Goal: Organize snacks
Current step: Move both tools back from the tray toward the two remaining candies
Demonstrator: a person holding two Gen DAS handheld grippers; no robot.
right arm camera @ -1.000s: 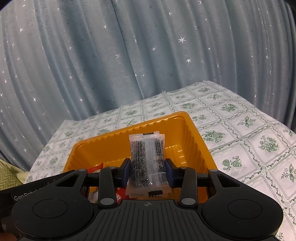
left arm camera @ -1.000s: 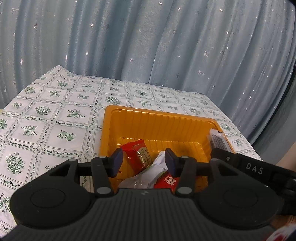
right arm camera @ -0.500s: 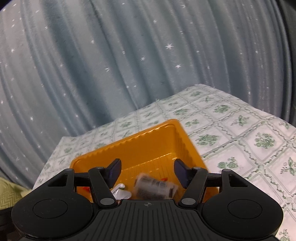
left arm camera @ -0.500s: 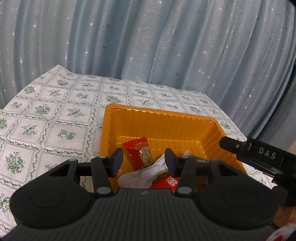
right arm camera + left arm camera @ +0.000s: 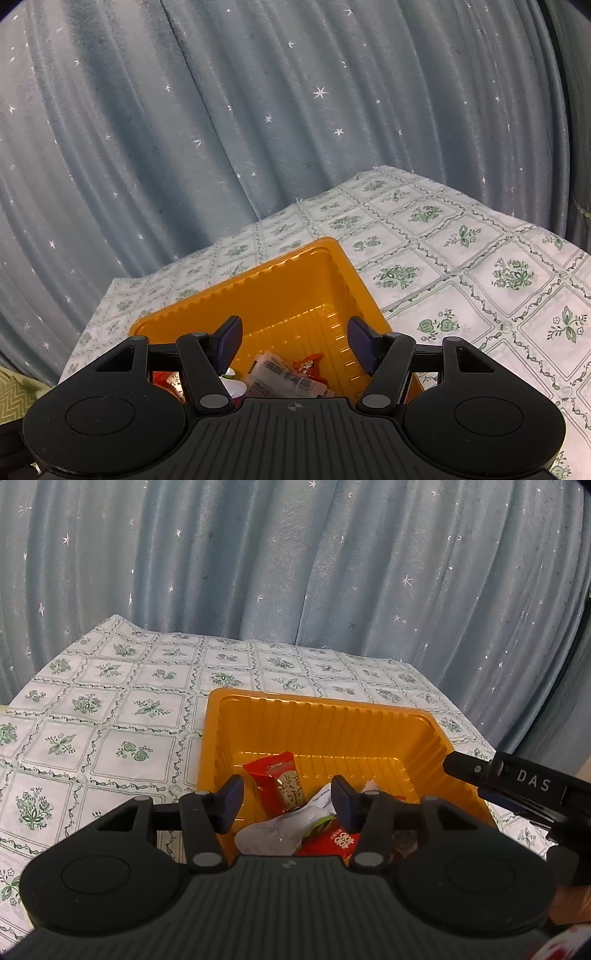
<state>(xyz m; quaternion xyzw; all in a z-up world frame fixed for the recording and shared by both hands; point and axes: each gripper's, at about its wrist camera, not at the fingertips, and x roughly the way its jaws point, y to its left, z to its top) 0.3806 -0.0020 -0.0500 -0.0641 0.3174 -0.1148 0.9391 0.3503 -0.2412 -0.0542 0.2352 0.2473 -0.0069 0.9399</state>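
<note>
Both tongs over the orange tray

Left gripper opening, nothing pinched; right gripper spread, empty; 1 clear packet lies below its jaws.

Both wrist cameras look forward and down, close over the orange tray, from its near side; the 2 views share it.
</note>
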